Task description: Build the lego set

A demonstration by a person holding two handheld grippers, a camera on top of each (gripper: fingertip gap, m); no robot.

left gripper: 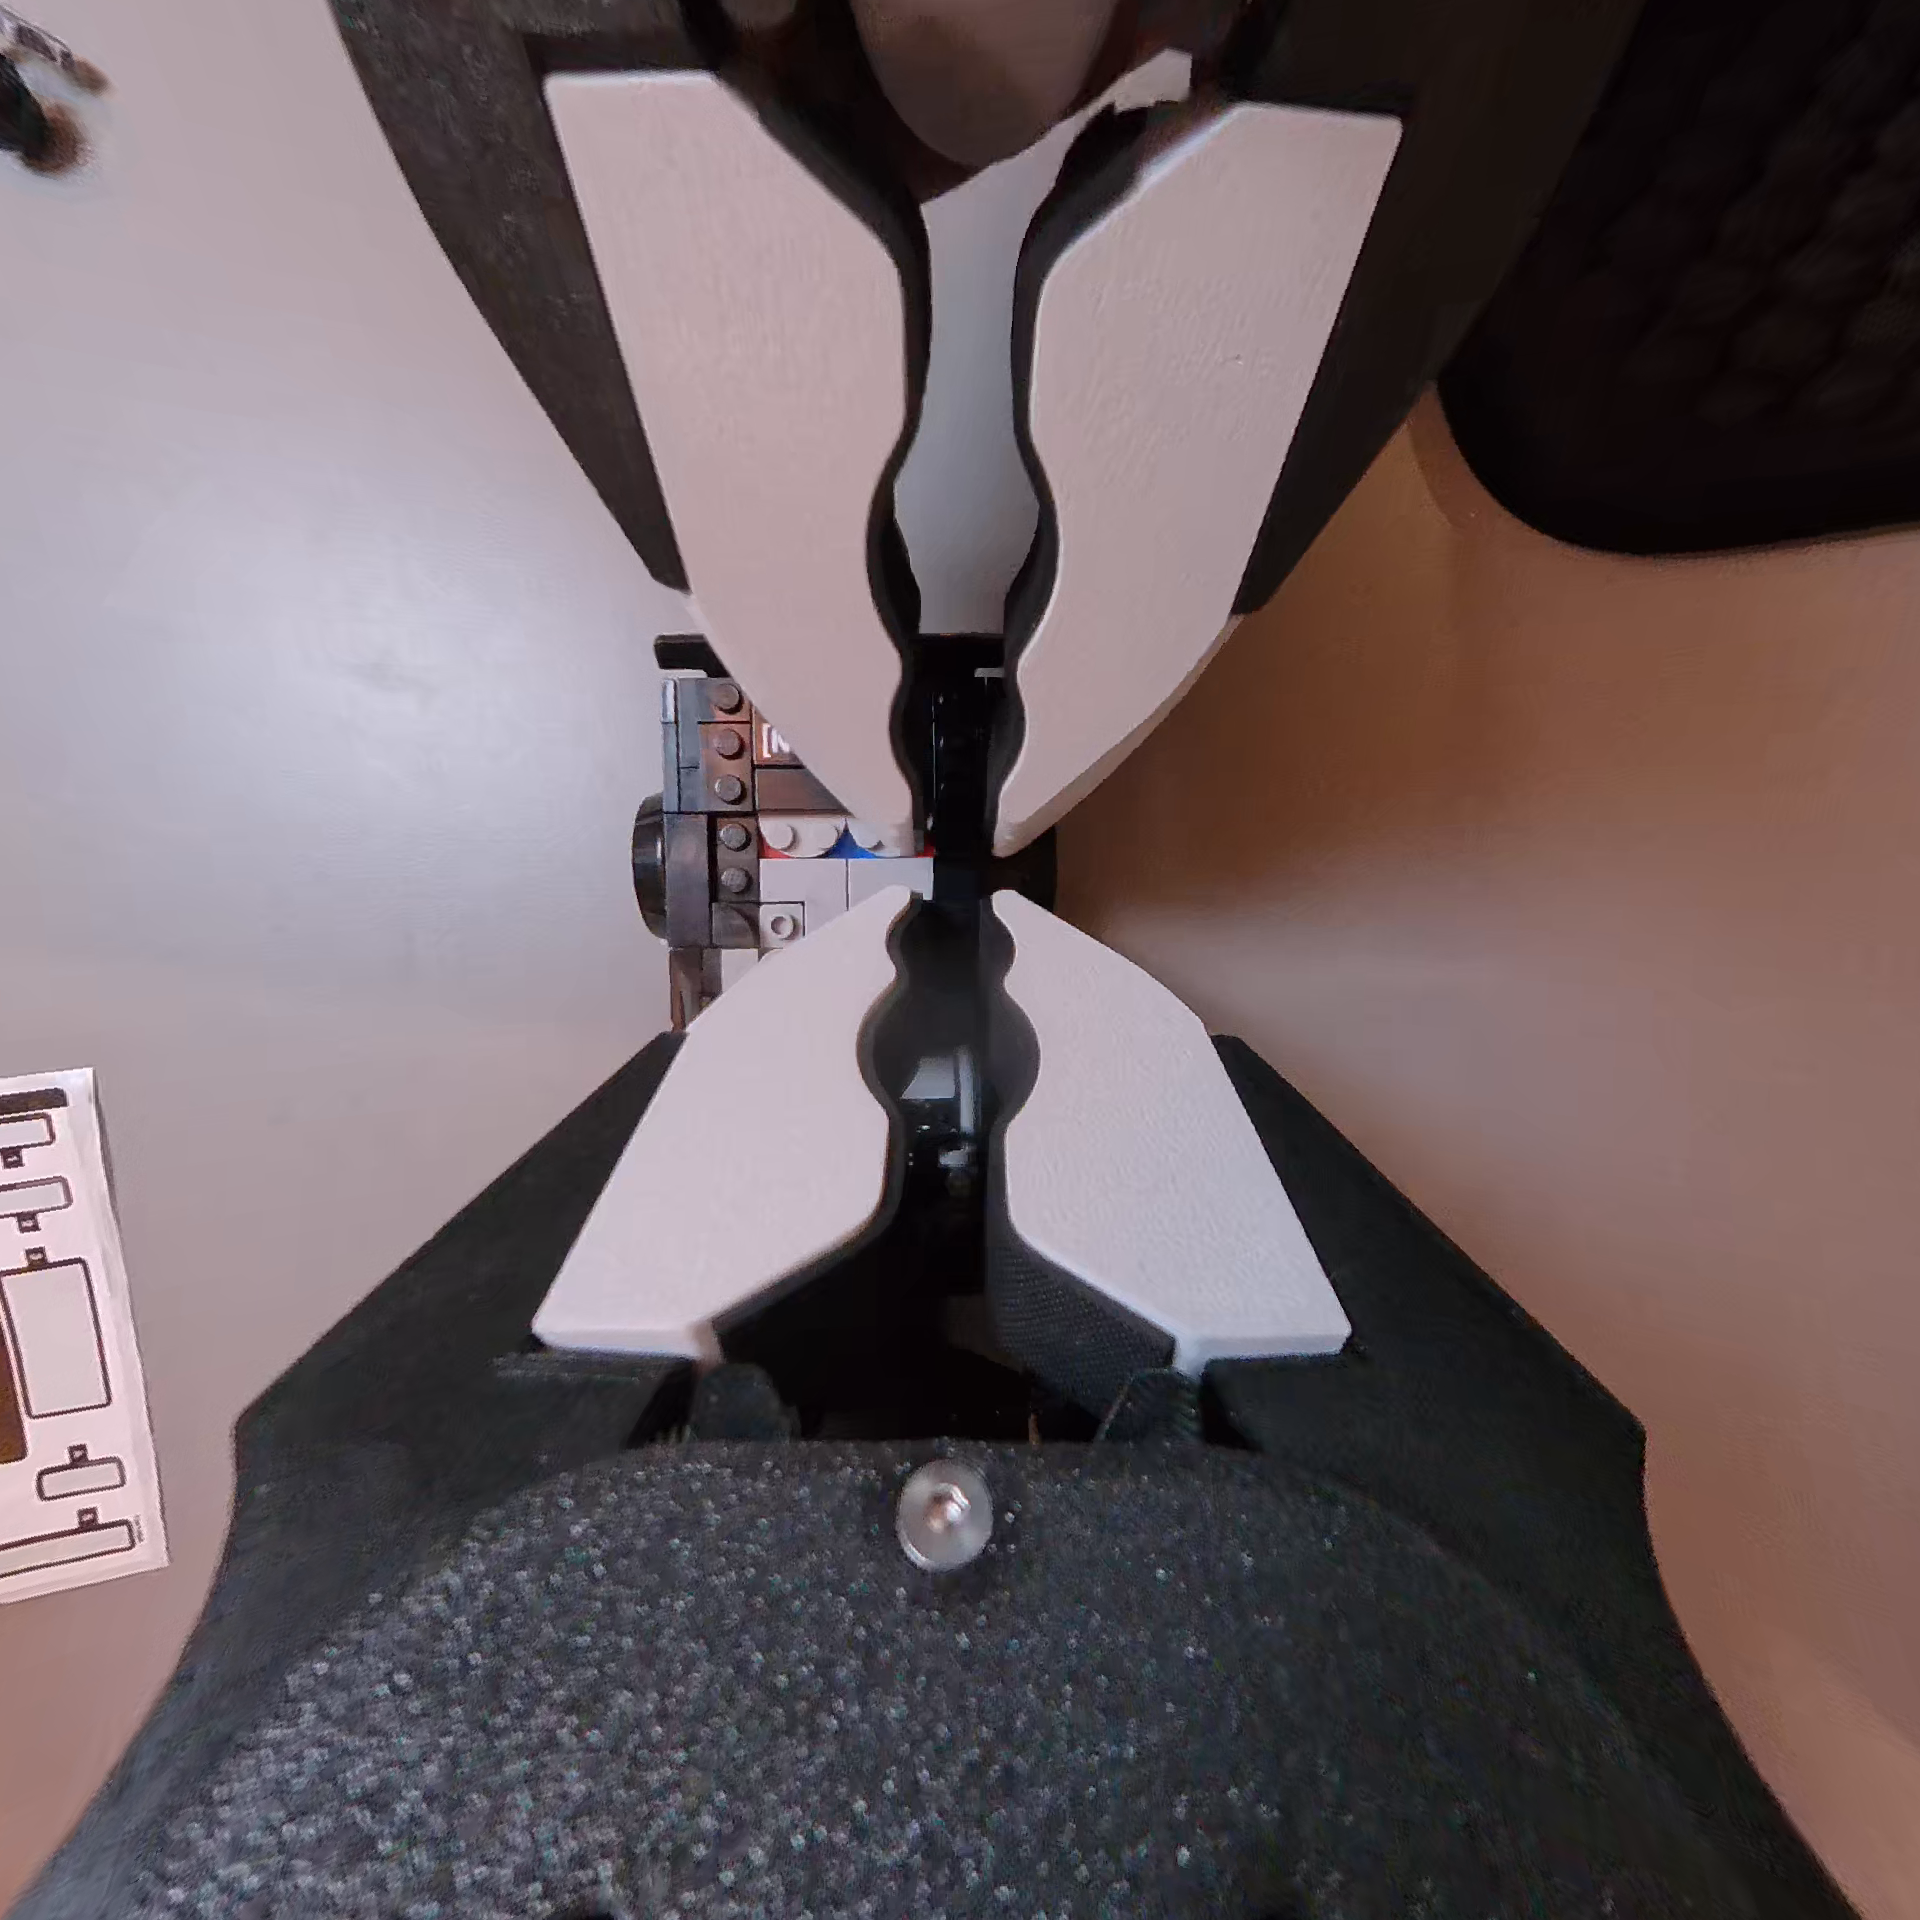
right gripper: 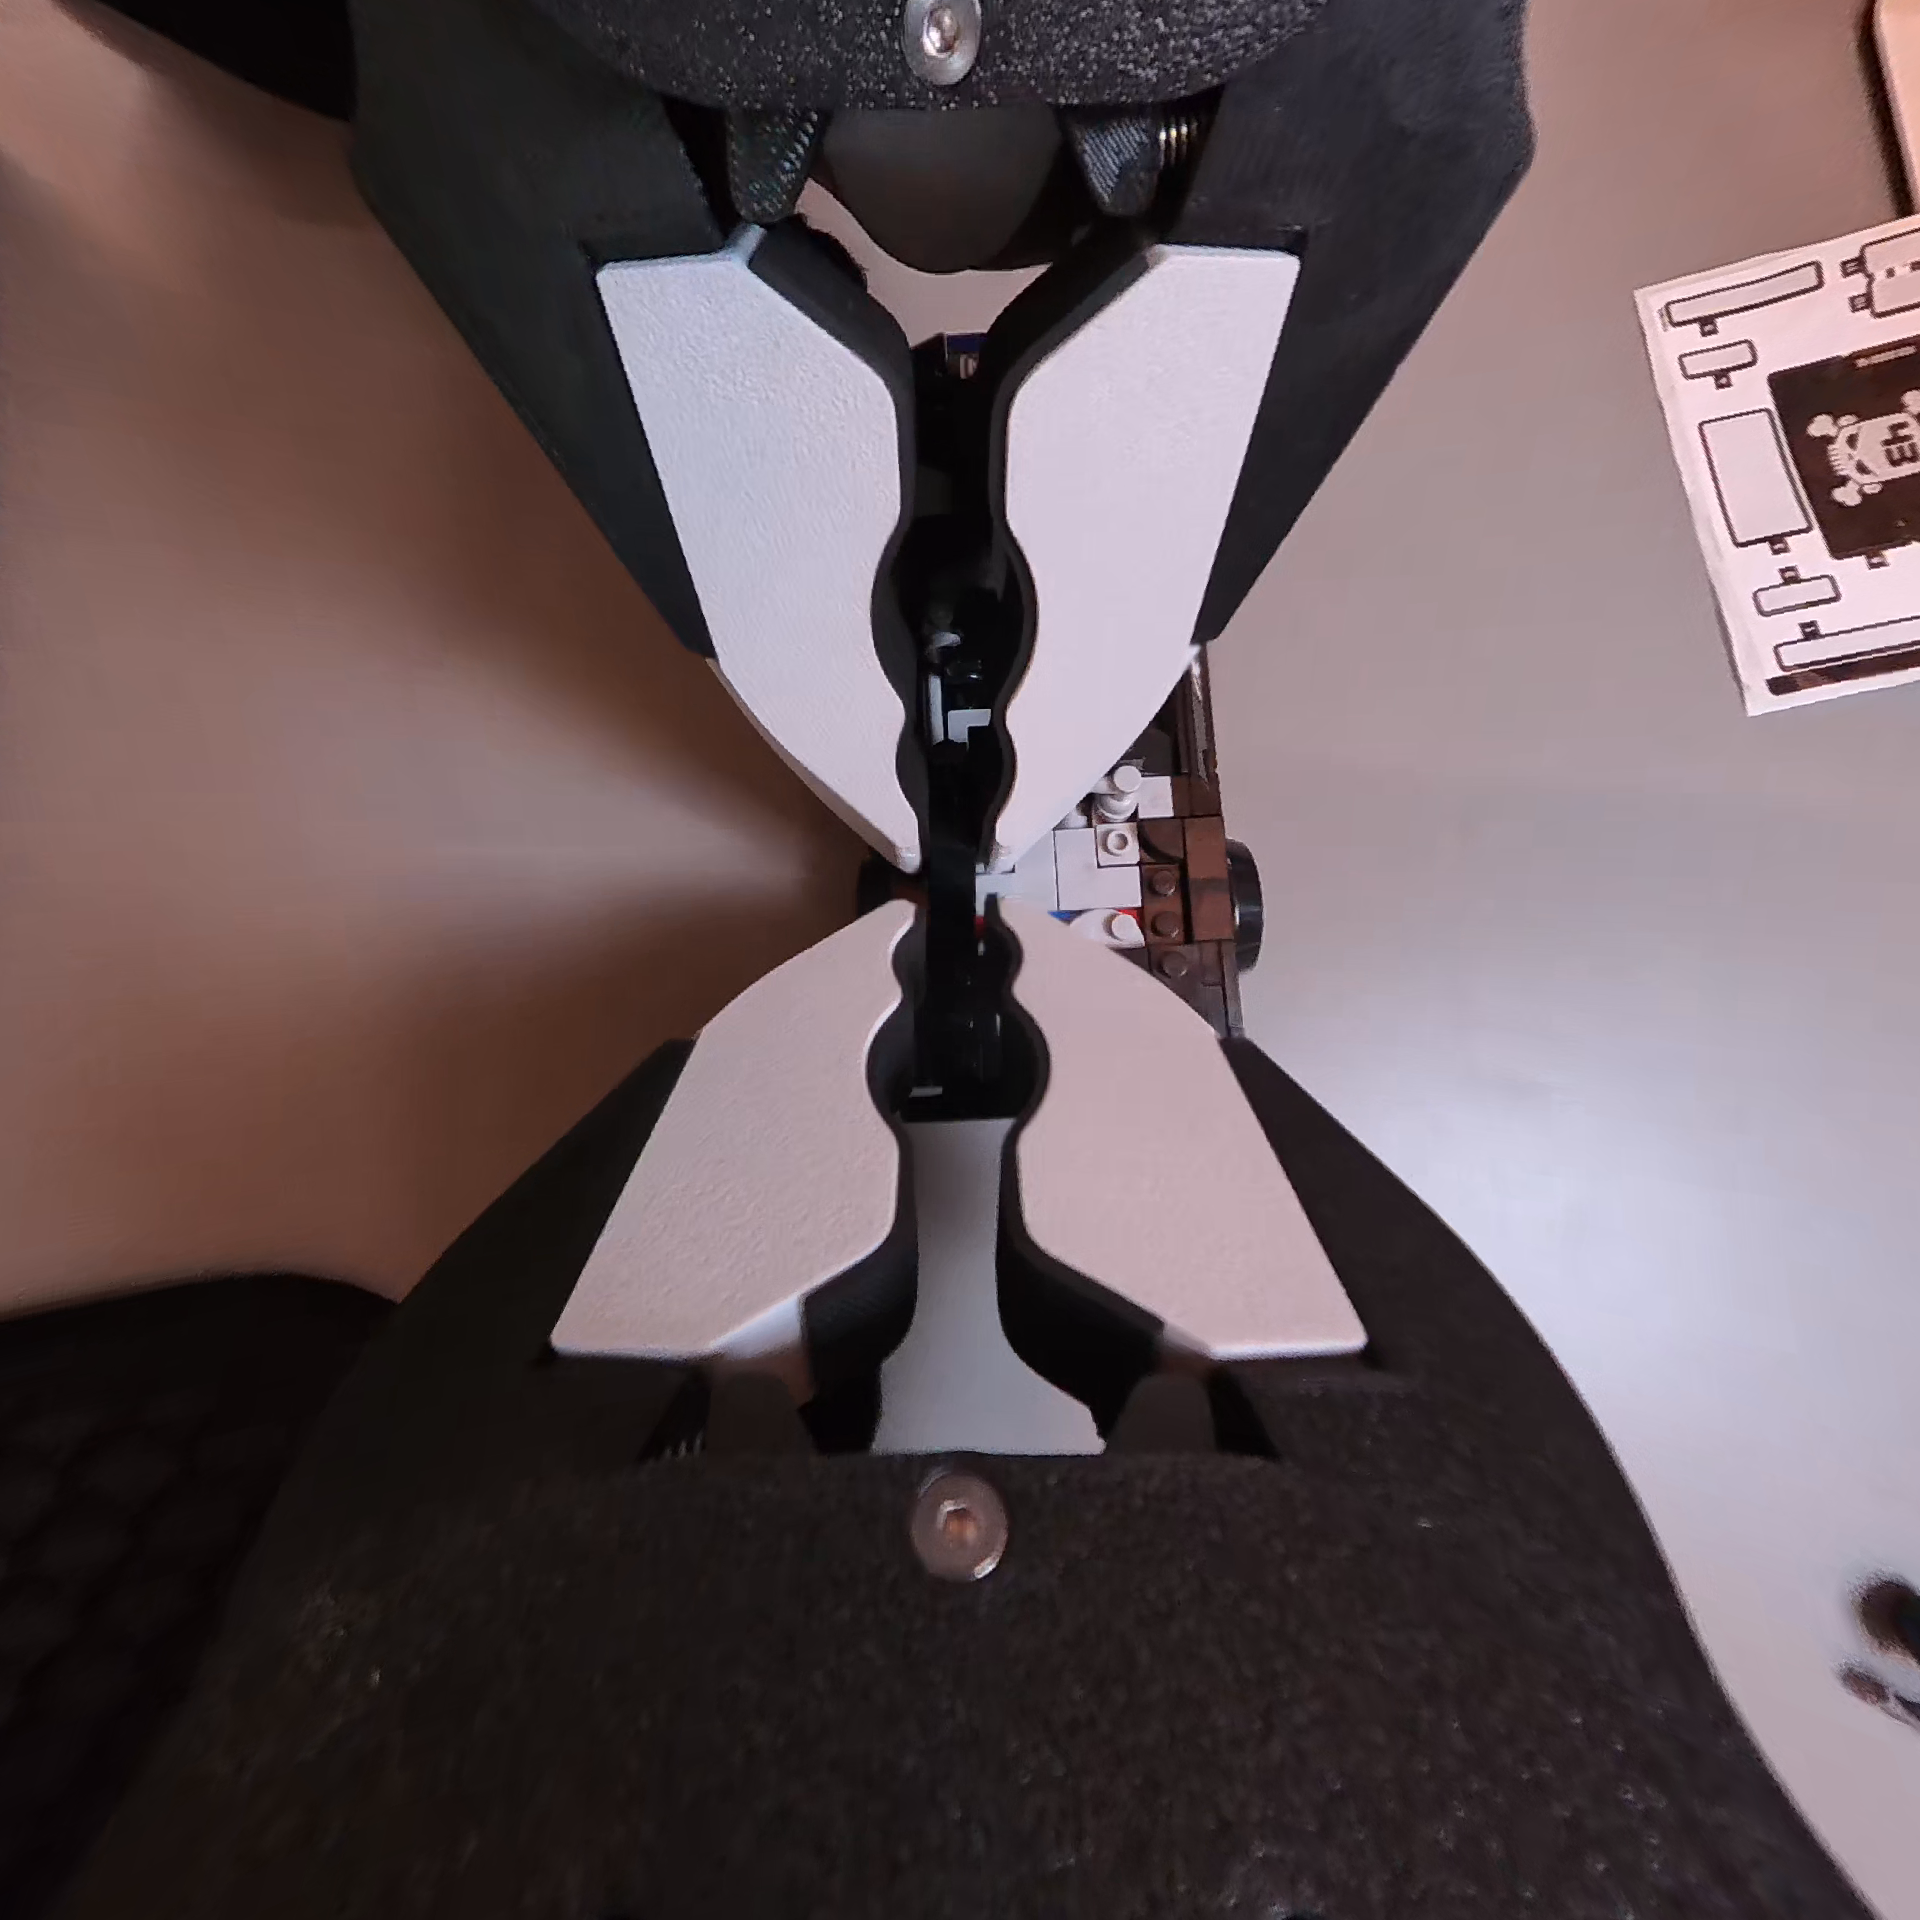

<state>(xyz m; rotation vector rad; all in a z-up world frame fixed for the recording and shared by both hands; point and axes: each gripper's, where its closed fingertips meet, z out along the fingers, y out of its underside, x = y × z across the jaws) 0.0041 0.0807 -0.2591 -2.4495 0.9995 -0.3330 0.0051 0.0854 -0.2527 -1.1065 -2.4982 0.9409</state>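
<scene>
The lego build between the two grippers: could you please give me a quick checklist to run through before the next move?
1. Left gripper closed on the lego build: ok, thin black part clamped.
2. Right gripper closed on the same black part: ok.
3. Grippers clear of each other: not ok, tips nearly meet.
4. Build resting on the table: cannot tell.
5. Sticker sheet out of the way: ok, off to the side.
</scene>
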